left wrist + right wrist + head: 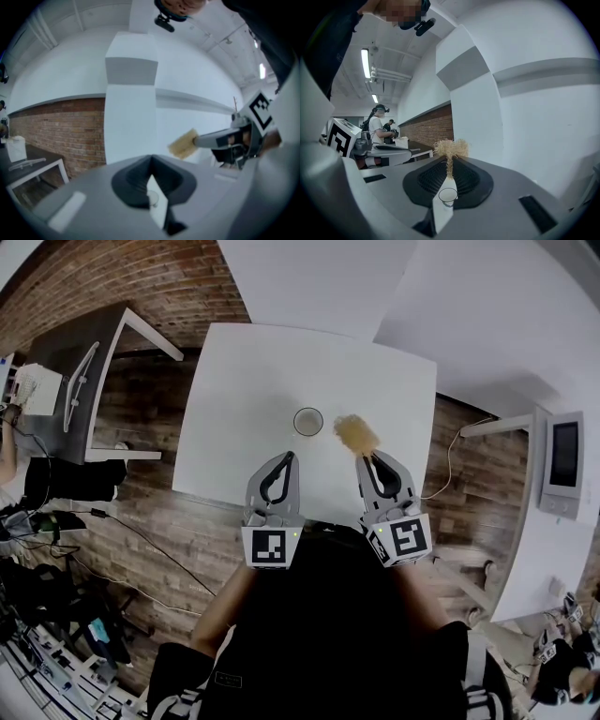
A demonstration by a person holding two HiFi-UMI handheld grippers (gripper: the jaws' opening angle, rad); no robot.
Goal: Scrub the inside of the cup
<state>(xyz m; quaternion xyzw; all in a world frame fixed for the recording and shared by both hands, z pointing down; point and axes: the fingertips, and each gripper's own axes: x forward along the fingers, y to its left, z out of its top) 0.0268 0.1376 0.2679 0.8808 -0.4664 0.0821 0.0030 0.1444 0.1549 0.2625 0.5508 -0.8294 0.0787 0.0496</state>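
Note:
A small clear cup (307, 421) stands upright on the white table (244, 390), a little past both grippers. My left gripper (288, 457) hangs near the table's front edge, just short of the cup, shut with nothing in it. In the left gripper view the cup (153, 199) shows below the closed left gripper (151, 159). My right gripper (365, 457) is shut on a tan fibrous scrubber (356, 433), held right of the cup and apart from it. The right gripper view shows the scrubber (451, 149) sticking up from the right gripper (450, 163), with the cup (448, 195) below.
A dark desk (75, 371) stands to the left on the wood-plank floor. A white unit with a screen (565, 454) is at the right, and a cable (448, 465) trails near the table's right side. People (377, 124) stand far off by a brick wall.

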